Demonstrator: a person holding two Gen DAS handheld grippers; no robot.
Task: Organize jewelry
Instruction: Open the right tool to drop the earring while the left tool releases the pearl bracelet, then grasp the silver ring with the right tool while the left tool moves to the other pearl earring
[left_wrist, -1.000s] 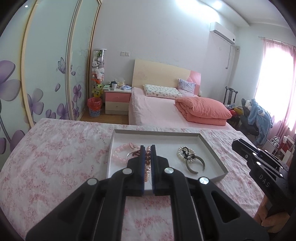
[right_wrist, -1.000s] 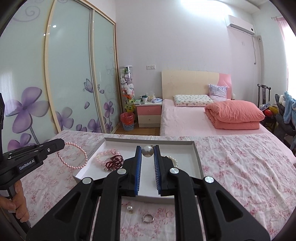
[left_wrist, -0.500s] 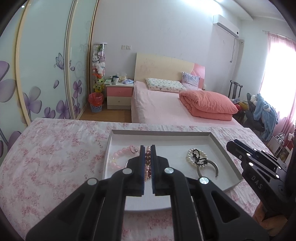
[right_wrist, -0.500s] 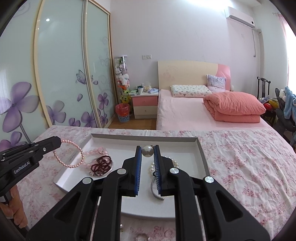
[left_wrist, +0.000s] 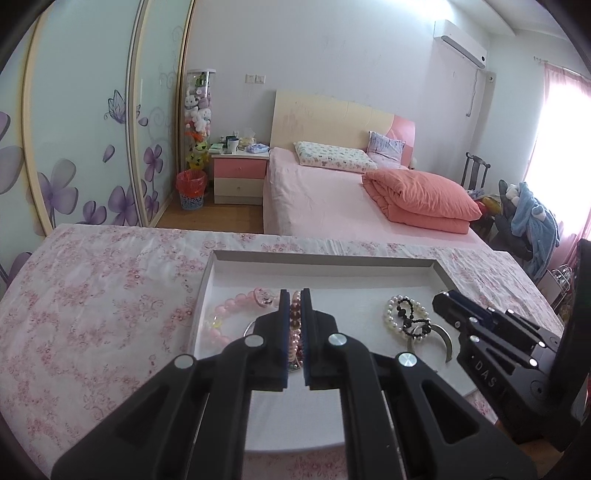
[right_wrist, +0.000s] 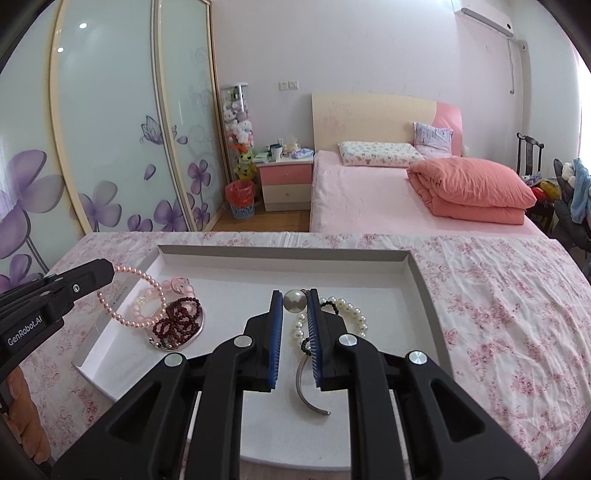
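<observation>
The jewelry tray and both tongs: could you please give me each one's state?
Left tongs: shut on pink pearl bracelet.
Right tongs: shut on large pearl.
White tray: open, holding bracelets.
Dark red bracelet: lying in tray.
White pearl bracelet: lying in tray.

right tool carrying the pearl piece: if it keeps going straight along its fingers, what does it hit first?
Probably the white pearl bracelet and the curved silver bangle on the tray floor just ahead of the right tool, which is shut on the large pearl. Depth is uncertain; it may reach bare tray floor first.
</observation>
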